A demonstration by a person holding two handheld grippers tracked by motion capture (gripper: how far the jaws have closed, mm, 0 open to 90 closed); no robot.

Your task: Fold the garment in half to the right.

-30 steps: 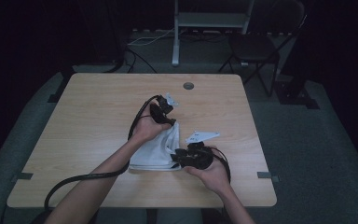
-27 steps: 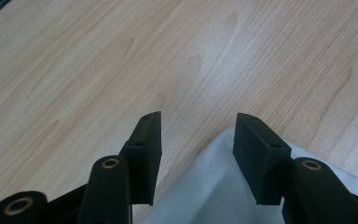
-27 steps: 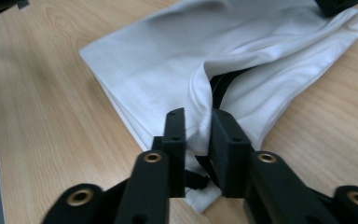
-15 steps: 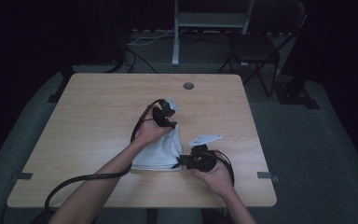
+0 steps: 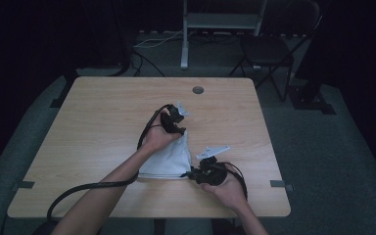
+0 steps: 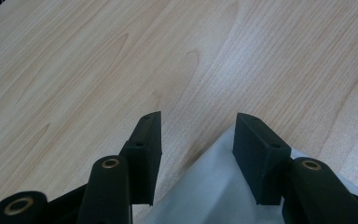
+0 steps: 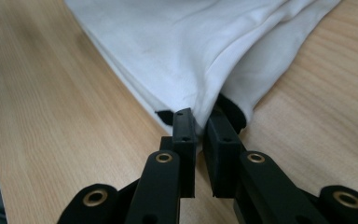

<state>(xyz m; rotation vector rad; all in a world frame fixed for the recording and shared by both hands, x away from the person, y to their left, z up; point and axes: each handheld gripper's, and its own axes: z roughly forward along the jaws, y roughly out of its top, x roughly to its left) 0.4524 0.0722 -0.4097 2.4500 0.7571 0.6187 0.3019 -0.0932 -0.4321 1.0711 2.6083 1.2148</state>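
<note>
A folded white cloth [image 5: 169,159] lies on the wooden table [image 5: 103,122], a little toward the near side of its middle. My left gripper [image 5: 178,128] stands over the cloth's far corner. Its jaws are open [image 6: 198,126], with the corner of the cloth [image 6: 214,186] lying between them and the pads clear of it. My right gripper [image 5: 190,174] reaches in from the right at the cloth's near right corner. It is shut [image 7: 200,121] on the layered edge of the cloth [image 7: 191,46], which bunches up around the jaw tips.
A round cable hole [image 5: 198,90] sits near the table's far edge. Behind the table stand a folding chair [image 5: 269,49] and a metal stand [image 5: 183,39], with cables on the floor. The left gripper's black cable [image 5: 93,186] trails off the near edge.
The right gripper has shifted slightly toward me at the cloth's near right corner. The left hand has kept still at the far corner.
</note>
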